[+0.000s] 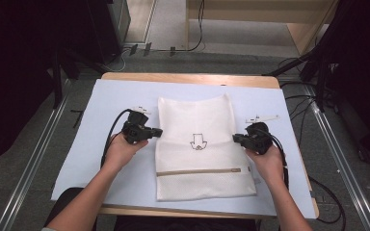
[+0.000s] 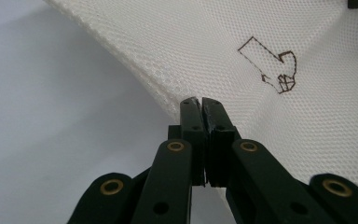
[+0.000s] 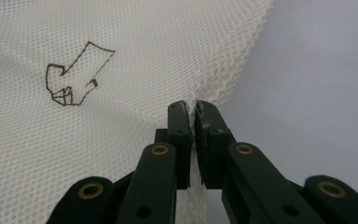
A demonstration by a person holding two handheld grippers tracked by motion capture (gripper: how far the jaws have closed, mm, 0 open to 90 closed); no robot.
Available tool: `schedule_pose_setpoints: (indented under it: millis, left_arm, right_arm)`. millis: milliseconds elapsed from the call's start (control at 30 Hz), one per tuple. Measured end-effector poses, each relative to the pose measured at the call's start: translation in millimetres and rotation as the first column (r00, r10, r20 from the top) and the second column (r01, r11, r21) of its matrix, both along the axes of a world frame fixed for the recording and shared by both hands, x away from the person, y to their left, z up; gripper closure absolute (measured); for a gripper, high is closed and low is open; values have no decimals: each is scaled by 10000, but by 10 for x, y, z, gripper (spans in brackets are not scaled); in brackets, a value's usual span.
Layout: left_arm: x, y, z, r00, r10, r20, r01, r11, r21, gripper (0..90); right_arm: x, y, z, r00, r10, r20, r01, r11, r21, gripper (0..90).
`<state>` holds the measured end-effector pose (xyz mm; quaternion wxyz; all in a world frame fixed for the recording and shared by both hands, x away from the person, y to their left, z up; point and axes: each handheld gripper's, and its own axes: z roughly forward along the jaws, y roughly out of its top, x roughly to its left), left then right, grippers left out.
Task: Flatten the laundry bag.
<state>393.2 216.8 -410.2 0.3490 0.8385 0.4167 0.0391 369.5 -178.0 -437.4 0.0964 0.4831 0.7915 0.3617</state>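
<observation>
A white mesh laundry bag [image 1: 200,149] with a tan zip band and a small brown stitched emblem lies flat on a pale blue sheet [image 1: 91,120] that covers the wooden table [image 1: 188,78]. The left gripper [image 1: 158,132] is clenched on the bag's left edge; in the left gripper view the jaws stand pressed together with the mesh [image 2: 214,42] pinched between their tips and spreading away ahead and to the right of them, the brown emblem [image 2: 272,67] beyond the tips. The right gripper [image 1: 236,138] is clamped on the opposite edge; in the right gripper view a strip of mesh [image 3: 121,56] runs down between its jaws, the emblem [image 3: 74,74] ahead and left of the tips, bare sheet to their right.
</observation>
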Motion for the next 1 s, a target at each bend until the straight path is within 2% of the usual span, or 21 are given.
schedule_pose_setpoints:
  millis: [133, 433, 700, 1000]
  left_arm:
    - [104, 79, 33, 9998, 218, 23, -218, 9997, 72, 899]
    - [328, 300, 42, 9975, 713, 18, -713, 9974, -84, 898]
    - [429, 474, -18, 9928, 1190, -116, -1193, 9923, -321, 895]
    - [482, 520, -108, 9914, 1288, -251, -1296, 9910, -335, 887]
  right_arm:
    - [106, 118, 54, 9999, 139, 88, -139, 9999, -2, 867]
    - [347, 321, 22, 9992, 398, 27, -397, 9990, -211, 861]
    - [501, 439, -39, 9992, 383, -143, -382, 9992, 86, 858]
    - [578, 455, -122, 9991, 256, -327, -251, 9996, 163, 847]
